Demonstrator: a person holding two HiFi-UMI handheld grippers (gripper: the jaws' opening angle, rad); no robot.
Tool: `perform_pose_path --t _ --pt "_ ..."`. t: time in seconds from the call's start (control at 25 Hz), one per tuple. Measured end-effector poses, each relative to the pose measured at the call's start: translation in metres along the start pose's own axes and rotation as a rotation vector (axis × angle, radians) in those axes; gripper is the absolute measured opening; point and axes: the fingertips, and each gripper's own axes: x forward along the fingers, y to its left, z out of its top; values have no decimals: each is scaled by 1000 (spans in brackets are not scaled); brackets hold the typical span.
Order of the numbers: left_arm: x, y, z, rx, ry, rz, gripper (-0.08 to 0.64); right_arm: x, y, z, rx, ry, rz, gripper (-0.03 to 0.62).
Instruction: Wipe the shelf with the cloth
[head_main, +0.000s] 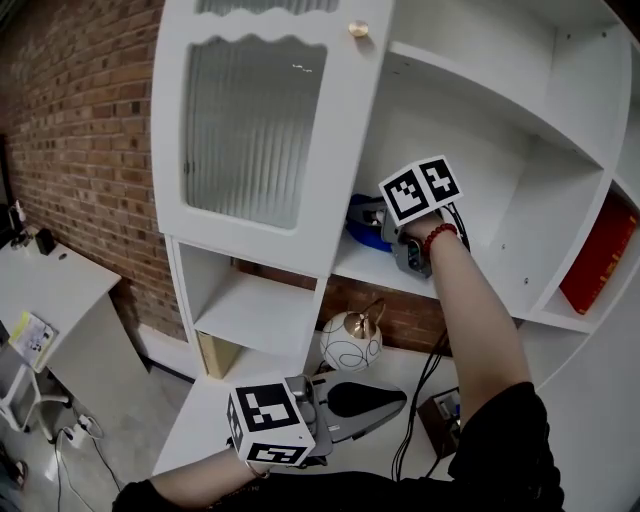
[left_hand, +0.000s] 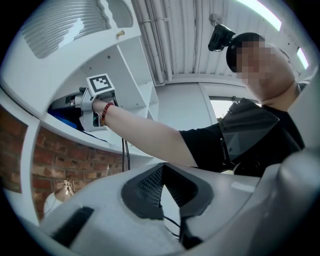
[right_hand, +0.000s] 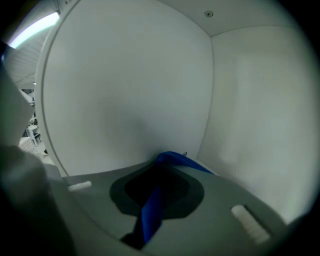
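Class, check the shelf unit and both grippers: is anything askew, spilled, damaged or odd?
Nothing stands out. The right hand-held gripper grips the blue cloth on the white shelf; the left hand-held gripper is shut, empty, below it.

Shelf (head_main: 372, 266): white painted board, smooth, satin sheen; cloth (right_hand: 152, 212): blue fabric, soft, matt, creased; left gripper (left_hand: 162, 172) body: grey plastic, matt; its jaws lined with black ribbed pads (left_hand: 149, 187); door pane (head_main: 250, 130): reeded glass, glossy; knob (head_main: 358, 29): polished brass-coloured metal; wall (head_main: 90, 120): red brick, rough, matt.
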Motion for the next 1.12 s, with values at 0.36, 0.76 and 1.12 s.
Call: perform_pose_path --t 0.36,0.76,1.12 --pt "-5 1 0 -2 -16 0 -3 16 -13 -13 0 77 -97 25" --pt "3 -10 -3 -14 -10 0 -3 -32 -72 -52 93 136 -290 25" --pt "24 -32 -7 10 25 -5 -3 -111 -126 -103 187 144 -419 25"
